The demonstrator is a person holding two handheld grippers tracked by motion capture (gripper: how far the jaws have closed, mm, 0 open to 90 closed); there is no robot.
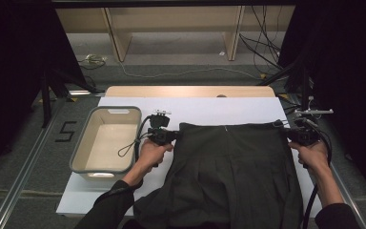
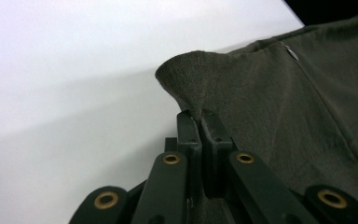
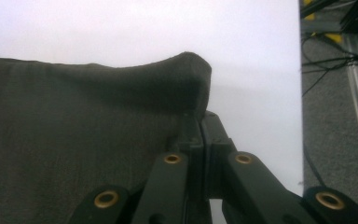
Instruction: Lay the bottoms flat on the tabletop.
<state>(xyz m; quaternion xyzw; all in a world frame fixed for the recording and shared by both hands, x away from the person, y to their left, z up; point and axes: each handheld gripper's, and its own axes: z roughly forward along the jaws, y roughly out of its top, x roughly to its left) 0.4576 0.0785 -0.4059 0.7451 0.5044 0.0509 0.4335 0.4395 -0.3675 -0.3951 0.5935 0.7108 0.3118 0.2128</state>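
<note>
I have the dark skirt (image 1: 228,176) spread flat on the white sheet (image 1: 205,107), its waistband edge toward the far side and its hem running off the near edge of the table. My left gripper (image 1: 169,136) sits at the skirt's left waist corner, jaws pressed together on a raised peak of the fabric (image 2: 186,79). My right gripper (image 1: 293,133) is at the opposite waist corner, jaws likewise closed on a pinched fold (image 3: 191,79). The waistband stretches between them. A grey tub (image 1: 83,152) stands just left of my left hand (image 1: 151,151).
</note>
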